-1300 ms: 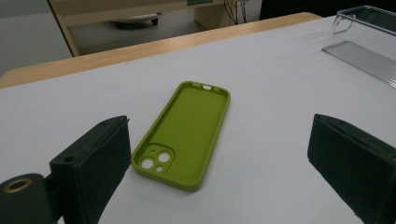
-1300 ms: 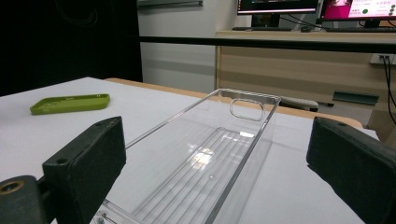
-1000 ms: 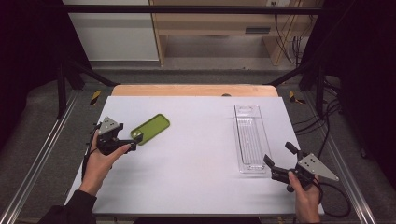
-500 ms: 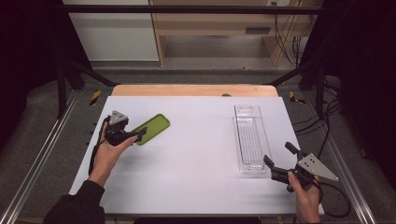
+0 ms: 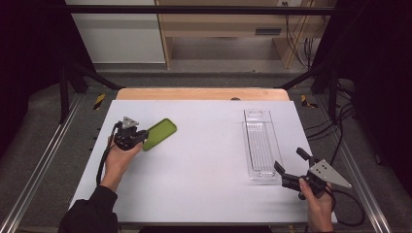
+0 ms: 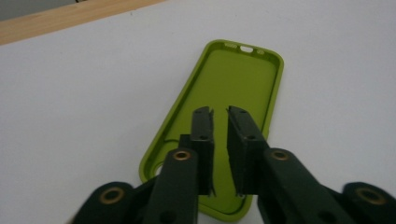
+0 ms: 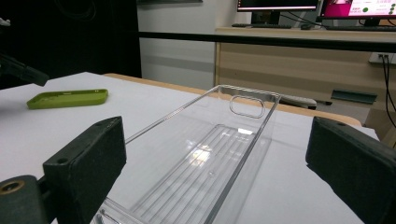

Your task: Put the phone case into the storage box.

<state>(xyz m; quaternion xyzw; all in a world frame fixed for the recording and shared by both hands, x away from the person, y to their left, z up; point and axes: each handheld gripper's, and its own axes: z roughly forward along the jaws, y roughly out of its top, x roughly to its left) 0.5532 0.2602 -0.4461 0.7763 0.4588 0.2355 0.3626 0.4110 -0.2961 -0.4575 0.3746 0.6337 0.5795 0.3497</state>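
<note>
**Left gripper over green case, not gripping; right gripper idle at clear tray**

Green phone case lies flat, open side up, left of centre in the high view, on the white table. In the left gripper view the case spans the middle of the frame, camera cut-out end at the top.

Left gripper: jaws nearly together, a thin gap between them, nothing held. They hang above the case's near half, inside its outline; whether the tips touch the case floor, cannot tell.

Risks, as judged:
- Jaws this narrow cannot straddle the case's width; at most they could pinch one thin rim wall, and a soft wall would likely bend or slip out.
- Pressing down on the shell could skid it across the smooth table.

Surroundings: clear plastic tray lies lengthwise at right of the high view, well apart from the case. Right gripper sits at lower right, just beside the tray's near end, jaws wide apart and empty; in its own view the tray runs between them. The table between case and tray is bare. A wooden edge runs along the far side.
</note>
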